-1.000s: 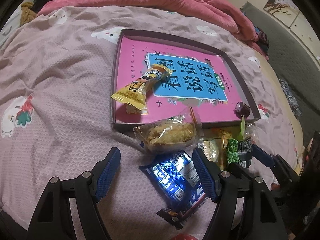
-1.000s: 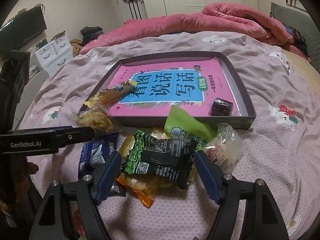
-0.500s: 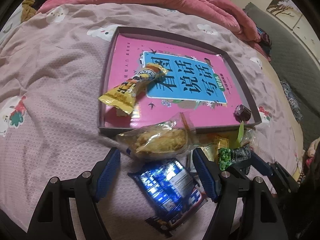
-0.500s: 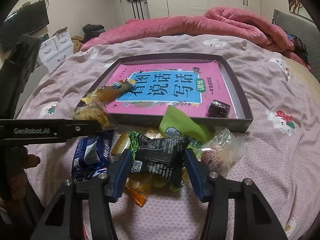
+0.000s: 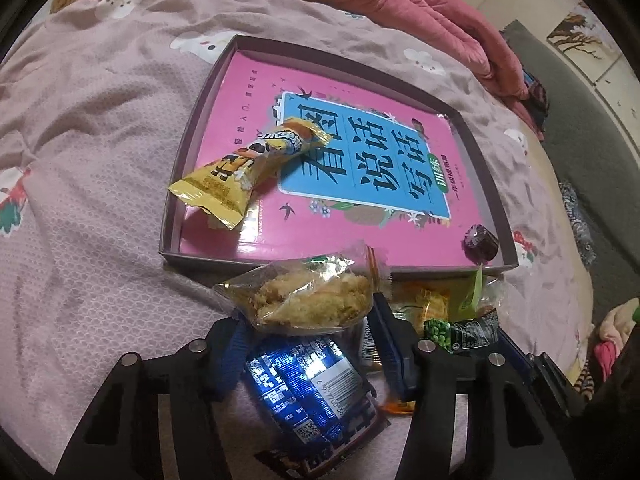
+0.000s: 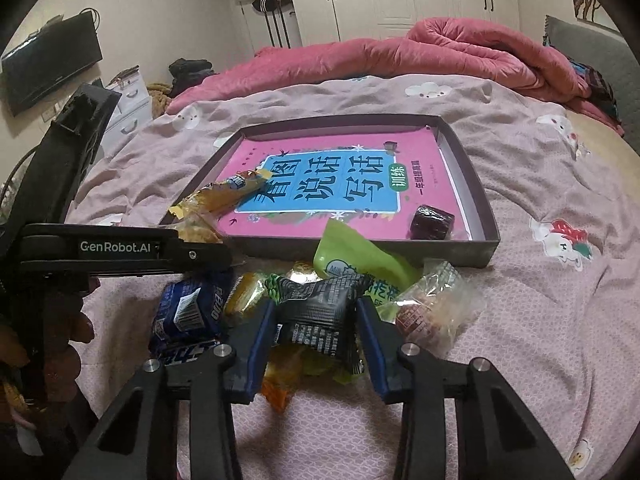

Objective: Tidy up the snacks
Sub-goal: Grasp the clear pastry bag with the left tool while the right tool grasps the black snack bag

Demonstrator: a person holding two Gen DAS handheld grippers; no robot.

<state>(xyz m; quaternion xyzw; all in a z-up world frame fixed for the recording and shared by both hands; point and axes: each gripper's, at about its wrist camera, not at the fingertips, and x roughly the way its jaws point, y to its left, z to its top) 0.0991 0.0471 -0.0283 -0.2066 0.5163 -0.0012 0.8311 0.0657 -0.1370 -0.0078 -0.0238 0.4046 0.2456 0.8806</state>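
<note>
A shallow box (image 5: 176, 184) (image 6: 480, 184) with a pink book in it lies on the bed. A yellow snack bar (image 5: 244, 164) (image 6: 224, 192) and a dark purple candy (image 5: 480, 242) (image 6: 432, 222) lie in it. A snack pile lies in front. My left gripper (image 5: 308, 332) is shut on a clear bag of fried pastry (image 5: 308, 300), held above a blue packet (image 5: 312, 396) (image 6: 188, 312). My right gripper (image 6: 316, 328) is shut on a black and green pea packet (image 6: 316, 312) (image 5: 460, 330) in the pile.
A green packet (image 6: 360, 260), a clear bag with a red sweet (image 6: 432, 308) and orange sweets (image 6: 244, 292) lie in the pile. A pink quilt (image 6: 440, 56) is heaped at the bed's far side. A TV (image 6: 48, 64) and wardrobes stand beyond.
Both grippers have closed. The left one closed on the pastry bag and raised it over the blue packet. The right one closed on the black and green packet.
</note>
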